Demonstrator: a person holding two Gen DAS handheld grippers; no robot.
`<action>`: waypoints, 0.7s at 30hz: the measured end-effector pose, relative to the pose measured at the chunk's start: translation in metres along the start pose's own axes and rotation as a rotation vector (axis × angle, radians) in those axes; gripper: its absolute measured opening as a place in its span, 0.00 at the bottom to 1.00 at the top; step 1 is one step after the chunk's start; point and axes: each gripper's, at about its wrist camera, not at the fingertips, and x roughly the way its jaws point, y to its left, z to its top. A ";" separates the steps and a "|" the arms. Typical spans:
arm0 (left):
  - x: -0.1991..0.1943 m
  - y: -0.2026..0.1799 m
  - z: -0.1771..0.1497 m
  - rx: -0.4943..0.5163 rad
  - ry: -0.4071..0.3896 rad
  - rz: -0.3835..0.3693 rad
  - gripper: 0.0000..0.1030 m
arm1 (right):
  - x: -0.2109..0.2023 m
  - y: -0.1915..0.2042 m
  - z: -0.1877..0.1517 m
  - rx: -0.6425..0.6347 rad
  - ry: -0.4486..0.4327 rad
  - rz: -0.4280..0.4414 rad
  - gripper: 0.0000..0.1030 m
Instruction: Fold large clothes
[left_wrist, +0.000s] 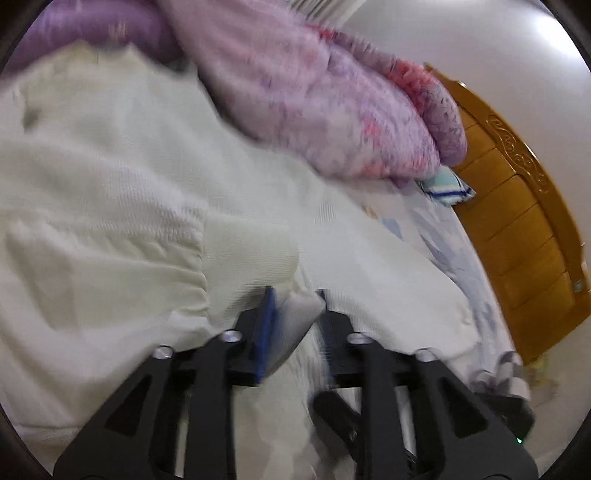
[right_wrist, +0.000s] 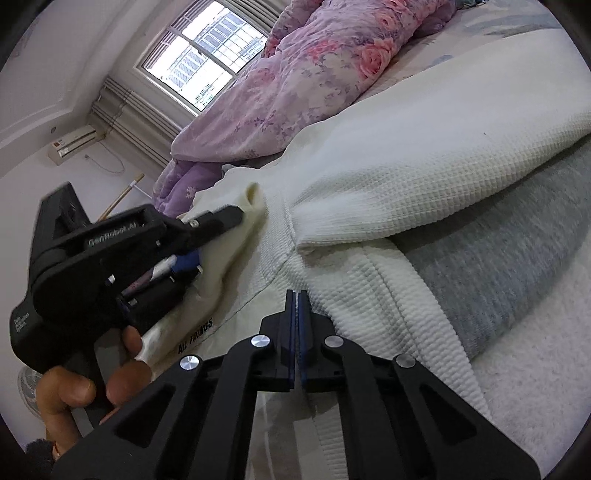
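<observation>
A large cream waffle-knit sweater (left_wrist: 147, 192) lies spread on the bed; it also shows in the right wrist view (right_wrist: 424, 155), with a ribbed cuff (right_wrist: 295, 225) lying across its body. My left gripper (left_wrist: 295, 299) has its jaws apart around a fold of the cream fabric (left_wrist: 299, 314) near a sleeve cuff (left_wrist: 251, 251); it appears in the right wrist view (right_wrist: 221, 221), held by a hand, resting on the sweater. My right gripper (right_wrist: 296, 295) is shut with pads together, at the sweater's ribbed edge; whether cloth is pinched I cannot tell.
A purple and pink floral quilt (left_wrist: 314, 103) is bunched at the far side of the bed, also in the right wrist view (right_wrist: 295, 81). A wooden headboard (left_wrist: 517, 221) is at right. A grey cloth (right_wrist: 498, 258) lies under the sweater. A window (right_wrist: 207, 62) is behind.
</observation>
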 end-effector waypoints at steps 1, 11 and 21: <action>-0.006 0.002 -0.003 -0.005 -0.003 -0.019 0.52 | 0.000 0.000 0.000 -0.001 0.000 0.000 0.00; -0.089 0.029 -0.042 0.064 -0.114 0.320 0.73 | 0.000 0.005 0.001 -0.010 0.025 -0.037 0.00; -0.136 0.056 -0.054 0.040 -0.134 0.426 0.73 | -0.098 0.056 0.101 -0.121 -0.102 -0.357 0.60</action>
